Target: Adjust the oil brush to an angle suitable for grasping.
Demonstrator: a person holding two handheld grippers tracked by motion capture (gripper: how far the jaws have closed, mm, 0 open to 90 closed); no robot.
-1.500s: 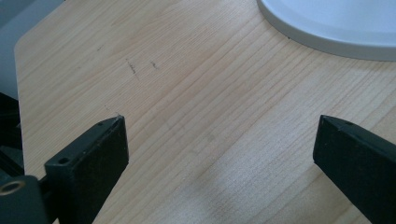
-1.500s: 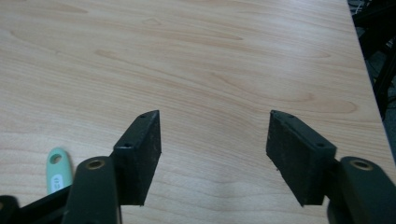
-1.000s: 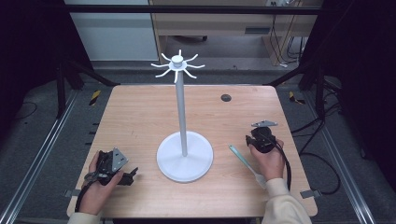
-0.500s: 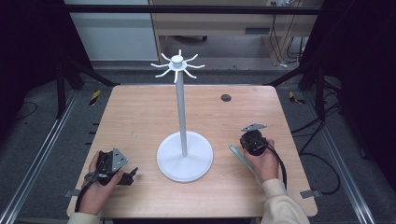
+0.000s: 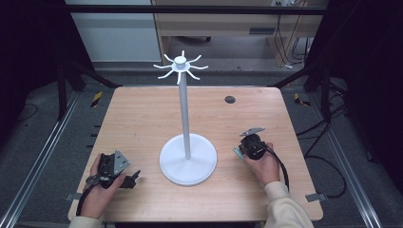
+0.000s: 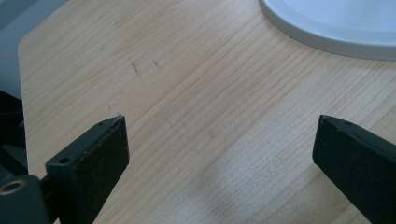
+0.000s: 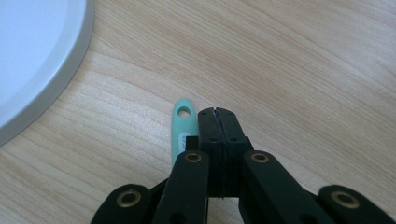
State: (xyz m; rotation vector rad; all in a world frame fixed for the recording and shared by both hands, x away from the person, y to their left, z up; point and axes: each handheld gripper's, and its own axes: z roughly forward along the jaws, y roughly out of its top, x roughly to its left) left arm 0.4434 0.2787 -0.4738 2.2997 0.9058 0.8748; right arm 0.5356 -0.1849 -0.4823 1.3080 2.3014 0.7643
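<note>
A white stand rises from a round base (image 5: 187, 164) in the middle of the wooden table (image 5: 142, 118), with a ring of hooks (image 5: 180, 66) at its top. A pale green tool handle (image 7: 182, 126) with a hole in its end lies flat on the wood, just right of the base (image 7: 37, 56). My right gripper (image 7: 217, 112) is shut with nothing between its jaws, its tips down at the table right beside the handle (image 5: 236, 152). My left gripper (image 6: 219, 126) rests open on the table at the front left (image 5: 134, 178), near the base rim (image 6: 336, 28).
A small dark round grommet (image 5: 230, 99) sits in the table's far right part. The tall pole (image 5: 184, 118) stands between the two hands. Metal rails (image 5: 43, 156) run along the floor on both sides.
My right gripper has moved left toward the stand's base and down over the green handle, covering most of it. The left hand has not moved.
</note>
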